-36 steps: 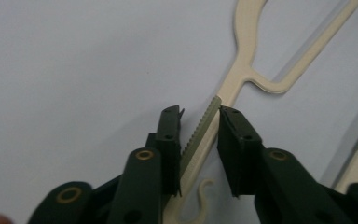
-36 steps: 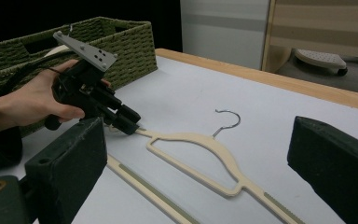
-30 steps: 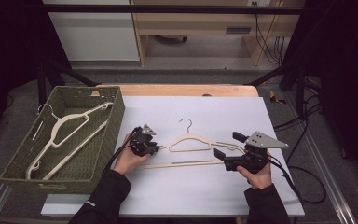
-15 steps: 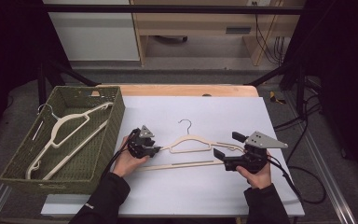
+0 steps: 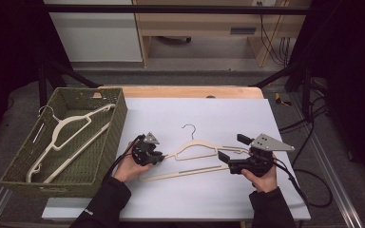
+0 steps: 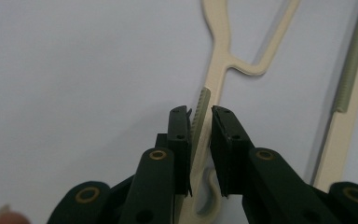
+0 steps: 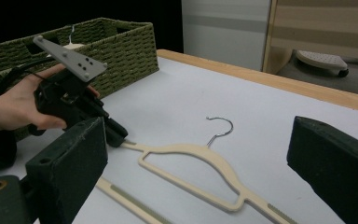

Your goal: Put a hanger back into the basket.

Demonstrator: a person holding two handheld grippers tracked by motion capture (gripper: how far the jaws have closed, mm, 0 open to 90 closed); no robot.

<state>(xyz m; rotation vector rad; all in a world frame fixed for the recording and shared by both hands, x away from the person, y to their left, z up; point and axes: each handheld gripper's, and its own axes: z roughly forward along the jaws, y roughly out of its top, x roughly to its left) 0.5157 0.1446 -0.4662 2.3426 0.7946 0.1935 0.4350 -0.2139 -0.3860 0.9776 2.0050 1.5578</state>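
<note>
A cream hanger with a metal hook lies on the white table. My left gripper is at its left end. In the left gripper view the hanger's ribbed arm runs up between the jaws of the left gripper, which have just been closing and now press on it. My right gripper stands open at the hanger's right end. In the right gripper view the hanger lies low between the wide-apart jaws of the right gripper, with the left gripper beyond it.
A green woven basket stands at the table's left and holds cream hangers. It also appears behind the hand as the basket. The table's wooden far edge lies beyond the hook.
The left gripper has shifted slightly toward the person, and the hanger's lower bar now lies more slanted. The right gripper has stayed where it was.
</note>
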